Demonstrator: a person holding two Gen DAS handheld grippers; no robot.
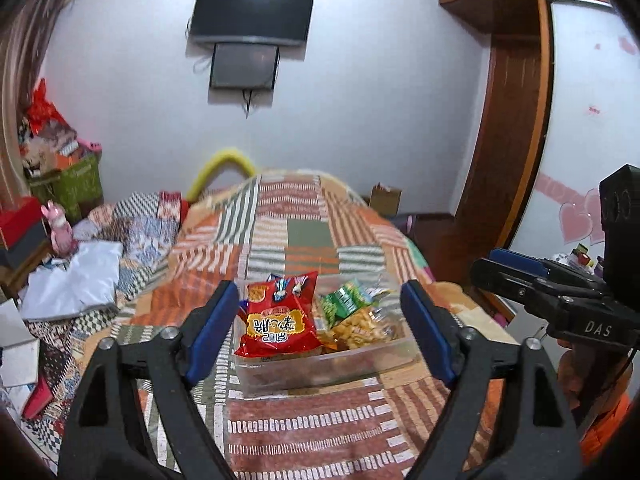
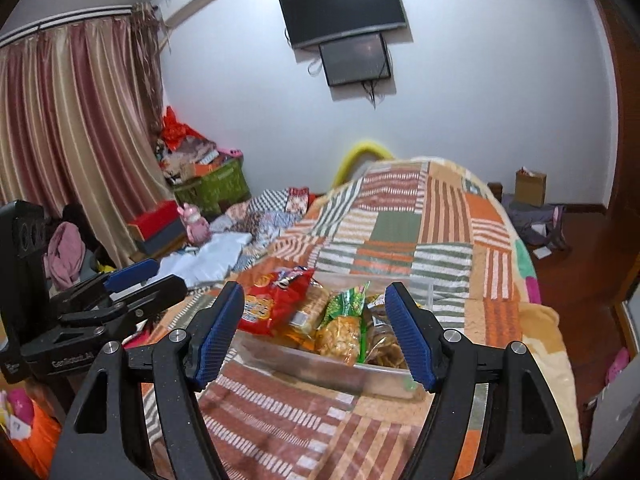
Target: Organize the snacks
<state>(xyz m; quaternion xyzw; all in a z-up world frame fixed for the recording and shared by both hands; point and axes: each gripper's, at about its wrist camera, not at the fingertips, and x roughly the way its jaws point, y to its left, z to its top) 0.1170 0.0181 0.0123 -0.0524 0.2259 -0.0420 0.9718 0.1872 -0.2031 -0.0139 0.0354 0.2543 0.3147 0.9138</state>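
Observation:
A clear plastic bin (image 1: 320,372) sits on the patchwork bedspread (image 1: 304,240). In it stand a red snack bag (image 1: 276,320), a green packet (image 1: 344,300) and a bag of yellow puffs (image 1: 360,328). My left gripper (image 1: 320,320) is open and empty, held just in front of the bin. My right gripper (image 2: 316,328) is open and empty too, facing the same bin (image 2: 320,364) from the right, with the red bag (image 2: 272,300), a bread packet (image 2: 308,312), the green packet (image 2: 344,304) and puffs (image 2: 340,336) between its fingers' lines. The right gripper also shows at the left wrist view's right edge (image 1: 520,276).
Crumpled quilts and white paper (image 1: 80,280) lie on the bed's left side. A pink toy rabbit (image 1: 60,228), red box and green basket (image 1: 72,184) stand by the left wall. A TV (image 1: 252,12) hangs ahead. A wooden wardrobe (image 1: 508,120) stands on the right.

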